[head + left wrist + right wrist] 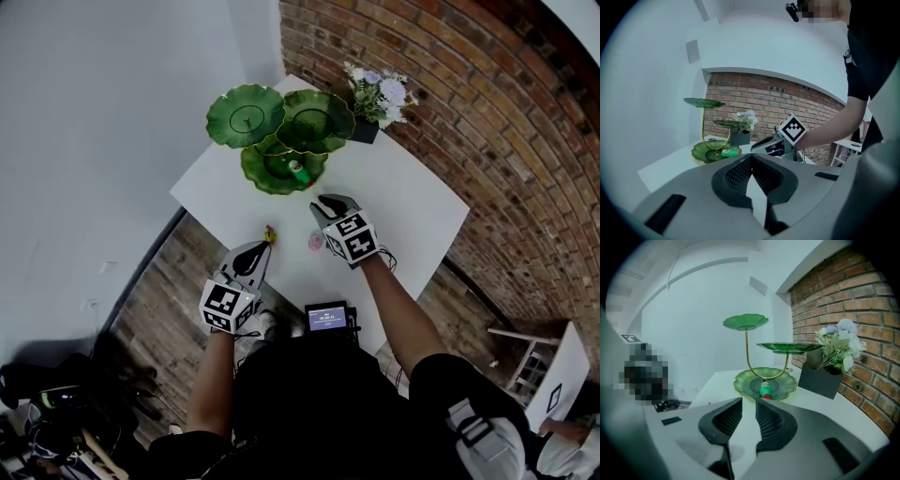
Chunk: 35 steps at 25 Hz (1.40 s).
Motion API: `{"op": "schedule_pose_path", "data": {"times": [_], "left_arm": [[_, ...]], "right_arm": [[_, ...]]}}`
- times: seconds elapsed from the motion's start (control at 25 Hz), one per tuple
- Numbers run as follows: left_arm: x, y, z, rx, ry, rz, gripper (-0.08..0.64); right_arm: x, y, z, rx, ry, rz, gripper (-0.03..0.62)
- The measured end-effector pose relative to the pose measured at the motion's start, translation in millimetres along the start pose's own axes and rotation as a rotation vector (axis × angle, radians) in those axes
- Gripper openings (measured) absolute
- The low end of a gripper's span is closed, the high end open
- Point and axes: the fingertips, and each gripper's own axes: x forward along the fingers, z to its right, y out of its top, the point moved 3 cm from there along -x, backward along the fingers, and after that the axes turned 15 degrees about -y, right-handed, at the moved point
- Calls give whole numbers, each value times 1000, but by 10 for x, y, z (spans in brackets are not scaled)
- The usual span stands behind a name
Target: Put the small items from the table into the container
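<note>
left tool (263, 247) closed, empty | right tool (324, 202) parted, empty (pink item (316, 242) just behind) | risk: backswing knocks it off desk (412, 197)

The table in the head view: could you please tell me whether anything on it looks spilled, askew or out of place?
Nothing looks spilled or damaged. The green tiered stand and the flower pot stand upright. Only a yellow item and a pink item lie loose on the table, outside the stand.
</note>
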Motion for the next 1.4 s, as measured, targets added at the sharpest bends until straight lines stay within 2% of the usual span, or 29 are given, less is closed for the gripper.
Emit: {"op": "schedule_pose_path", "data": {"times": [0.28, 0.36, 0.48, 0.68, 0.88, 1.4], "left_arm": [[-38, 20, 87, 7, -27, 25, 9], [-49, 28, 105, 9, -33, 35, 9], [-80, 15, 129, 7, -37, 48, 9], [-139, -8, 189, 8, -53, 52, 9], [-163, -30, 275, 8, -76, 55, 9], [-181, -51, 400, 20, -101, 51, 9]], "right_arm": [[-436, 17, -85, 56, 7, 43, 68], [-558, 12, -117, 80, 25, 49, 37], [-731, -30, -186, 107, 51, 55, 28], [-943, -103, -289, 100, 61, 79, 17], [-1062, -172, -307, 105, 35, 91, 17], [-1136, -224, -373, 109, 18, 71, 17]]}}
